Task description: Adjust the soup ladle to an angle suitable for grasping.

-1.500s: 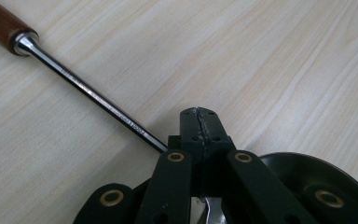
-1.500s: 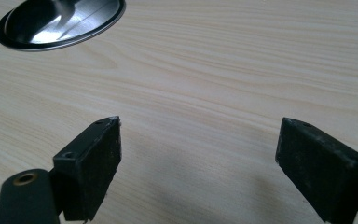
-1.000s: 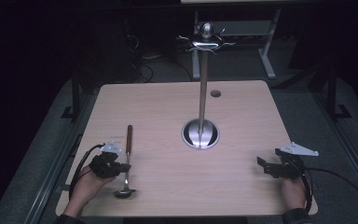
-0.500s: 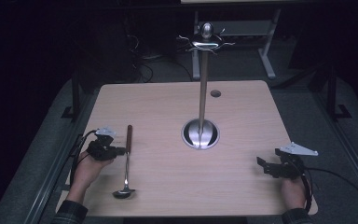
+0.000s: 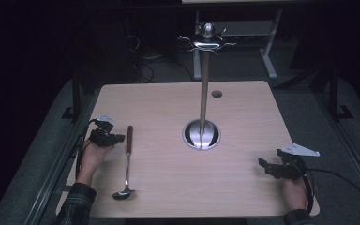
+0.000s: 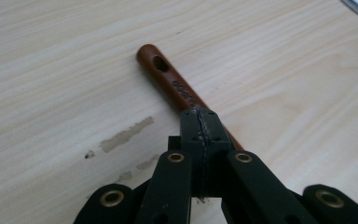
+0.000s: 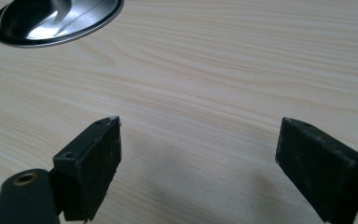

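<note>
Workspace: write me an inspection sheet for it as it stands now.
Surface: wooden table, scuff marks by the handle, a hole near the far edge.
Job's things: ladle lying flat, wooden handle away from the person; metal stand upright at centre.
Clutter: nothing seen.
Grippers: left gripper shut, jaws over the handle; right gripper open, empty.
Cables: one trails from the right gripper.
Surroundings: dark; desk frame behind.

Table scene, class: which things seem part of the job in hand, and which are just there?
In use, probably:
ladle, its brown handle at the shut left gripper
hook stand, a likely place to hang it

Just there:
right gripper, open, resting
table hole
</note>
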A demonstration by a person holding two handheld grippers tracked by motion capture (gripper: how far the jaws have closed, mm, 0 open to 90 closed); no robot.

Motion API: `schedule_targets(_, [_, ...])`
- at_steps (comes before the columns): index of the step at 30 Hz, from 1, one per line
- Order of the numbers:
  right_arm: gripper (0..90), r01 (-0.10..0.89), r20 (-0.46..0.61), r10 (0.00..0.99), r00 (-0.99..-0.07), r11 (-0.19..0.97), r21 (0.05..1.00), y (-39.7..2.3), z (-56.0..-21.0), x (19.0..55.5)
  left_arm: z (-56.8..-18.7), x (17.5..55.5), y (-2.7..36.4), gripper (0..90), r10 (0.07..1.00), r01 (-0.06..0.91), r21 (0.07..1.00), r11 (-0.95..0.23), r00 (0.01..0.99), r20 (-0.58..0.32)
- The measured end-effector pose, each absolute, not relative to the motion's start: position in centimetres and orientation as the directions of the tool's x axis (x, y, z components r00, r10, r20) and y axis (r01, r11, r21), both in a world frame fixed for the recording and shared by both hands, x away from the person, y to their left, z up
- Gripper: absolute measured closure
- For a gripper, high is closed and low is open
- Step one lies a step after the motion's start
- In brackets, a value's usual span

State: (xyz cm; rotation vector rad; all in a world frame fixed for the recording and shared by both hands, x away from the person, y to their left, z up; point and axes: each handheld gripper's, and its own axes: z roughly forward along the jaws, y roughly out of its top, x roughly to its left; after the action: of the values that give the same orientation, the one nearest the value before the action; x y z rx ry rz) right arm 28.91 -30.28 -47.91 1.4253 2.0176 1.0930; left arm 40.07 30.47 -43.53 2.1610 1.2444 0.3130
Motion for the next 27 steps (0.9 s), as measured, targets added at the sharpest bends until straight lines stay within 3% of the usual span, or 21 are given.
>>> schedule_targets(27, [13.7,0.577,0.092,0.924,-0.372,0.153,0.802,-30.3,-47.9,28.9,-44.9,40.7,27.1,90.0,0.79,0.697,0.575,-0.43,0.598,-0.135])
